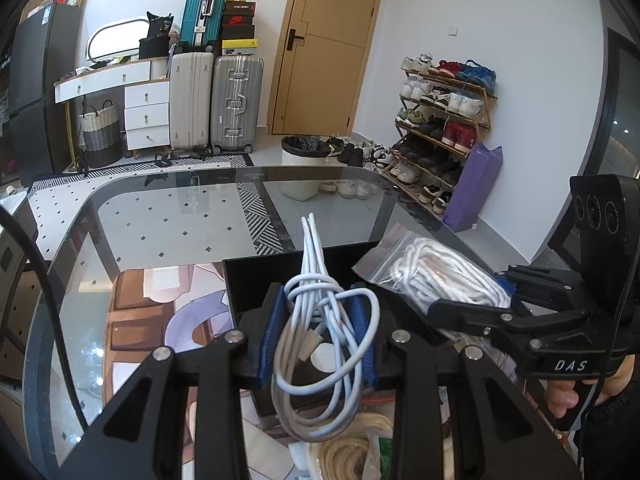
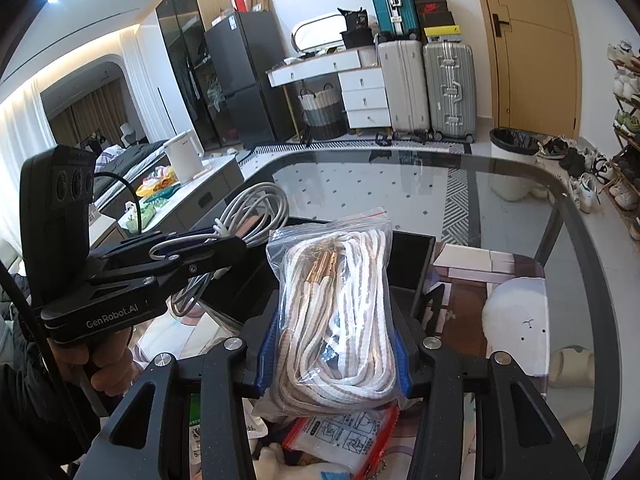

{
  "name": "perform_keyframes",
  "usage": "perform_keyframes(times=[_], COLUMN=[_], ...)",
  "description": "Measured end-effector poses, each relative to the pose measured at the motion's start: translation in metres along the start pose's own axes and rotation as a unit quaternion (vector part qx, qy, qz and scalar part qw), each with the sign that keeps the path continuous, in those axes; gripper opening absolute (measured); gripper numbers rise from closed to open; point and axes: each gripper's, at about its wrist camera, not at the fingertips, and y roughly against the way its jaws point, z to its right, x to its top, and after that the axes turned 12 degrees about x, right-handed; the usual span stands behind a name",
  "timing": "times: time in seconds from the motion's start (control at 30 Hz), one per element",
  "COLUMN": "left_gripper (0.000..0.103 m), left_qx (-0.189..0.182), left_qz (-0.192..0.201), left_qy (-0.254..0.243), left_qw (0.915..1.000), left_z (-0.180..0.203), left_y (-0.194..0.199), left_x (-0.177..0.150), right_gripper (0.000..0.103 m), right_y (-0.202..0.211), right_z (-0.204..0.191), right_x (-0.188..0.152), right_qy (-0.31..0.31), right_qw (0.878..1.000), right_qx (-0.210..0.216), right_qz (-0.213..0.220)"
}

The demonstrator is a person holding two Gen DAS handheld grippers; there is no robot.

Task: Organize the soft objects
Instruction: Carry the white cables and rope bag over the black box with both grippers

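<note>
Meanwhile, the left gripper (image 1: 318, 332) clamps a knotted white cable (image 1: 320, 320) — above a black box (image 1: 260, 280). Alongside, the right gripper (image 2: 334, 344) pinches a bagged white rope (image 2: 340, 300).

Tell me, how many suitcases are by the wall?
3. A white hard-shell suitcase stands beside the drawers, a silver ribbed suitcase stands right of it, and a teal suitcase sits on top. Others may be hidden behind.

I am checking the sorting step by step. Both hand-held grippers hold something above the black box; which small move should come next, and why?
Probably lower the left hand-held gripper a little and release the white cable bundle into the black box. The bundle hangs clamped directly over the box, and the right hand-held gripper holds its bag of white laces just beside it.
</note>
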Motion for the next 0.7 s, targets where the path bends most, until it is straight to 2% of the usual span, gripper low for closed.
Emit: perform_keyframes(times=[0.6, 0.7], left_gripper=[0.033, 0.036], left_qx=[0.000, 0.005], left_qz=[-0.018, -0.022], left_qy=[-0.001, -0.001], left_qw=[0.9998, 0.9998], left_z=[-0.002, -0.003], left_y=[-0.024, -0.026], left_x=[0.003, 0.003], right_gripper=[0.046, 0.049], right_y=[-0.032, -0.036], right_z=[0.011, 0.012], right_x=[0.016, 0.017], right_qy=[0.003, 0.007], right_qw=[1.000, 0.999], right_qx=[-0.005, -0.014], right_qz=[-0.031, -0.031])
